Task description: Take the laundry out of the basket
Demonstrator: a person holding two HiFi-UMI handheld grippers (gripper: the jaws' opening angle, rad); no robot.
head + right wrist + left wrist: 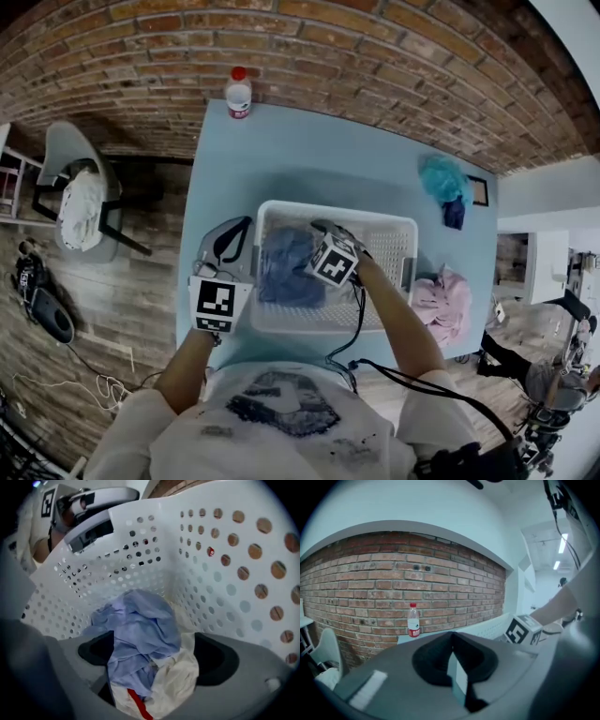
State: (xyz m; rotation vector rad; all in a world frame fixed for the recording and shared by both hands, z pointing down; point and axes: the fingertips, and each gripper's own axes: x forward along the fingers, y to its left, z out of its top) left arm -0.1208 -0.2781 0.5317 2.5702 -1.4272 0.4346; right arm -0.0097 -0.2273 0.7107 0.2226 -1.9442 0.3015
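At our right gripper (145, 679) the jaws clamp a bunched blue garment (140, 630) and white cloth (176, 681), low inside the basket (220, 573). Our left gripper (457, 681) hangs closed and empty beside it — a teal garment (442, 178) and a pink garment (445, 302) already lie on the table (281, 150), so we judge little remains.

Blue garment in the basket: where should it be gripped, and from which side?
The raised crest of the garment, from straight above: it is heaped over a white cloth, and basket walls block the sides. The right claw straddles it.
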